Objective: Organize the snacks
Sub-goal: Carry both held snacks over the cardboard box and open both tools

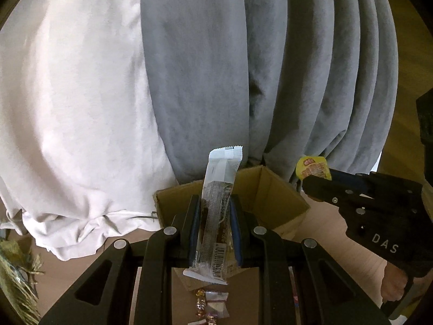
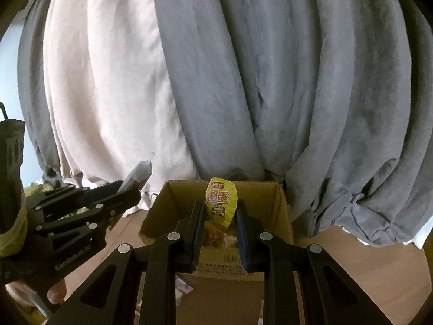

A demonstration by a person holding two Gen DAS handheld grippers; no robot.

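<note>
My left gripper [image 1: 215, 205] is shut on a long silver-and-brown snack bar wrapper [image 1: 219, 189] that stands upright between the pads, just in front of an open cardboard box [image 1: 281, 189]. My right gripper [image 2: 219, 211] is shut on a yellow egg snack packet [image 2: 222, 197], held over the near side of the cardboard box [image 2: 281, 205]. The left wrist view shows the right gripper [image 1: 311, 181] at the right with the yellow packet [image 1: 314, 166] sticking out. In the right wrist view the left gripper [image 2: 130, 189] sits at the left with the silver wrapper [image 2: 139, 174].
Grey curtains [image 1: 297, 67] and a white curtain [image 1: 75, 108] hang right behind the box. Small wrapped sweets [image 1: 213, 303] lie on the wooden floor near me. A dried plant [image 1: 16, 270] is at the lower left. A hand [image 2: 56, 292] holds the left tool.
</note>
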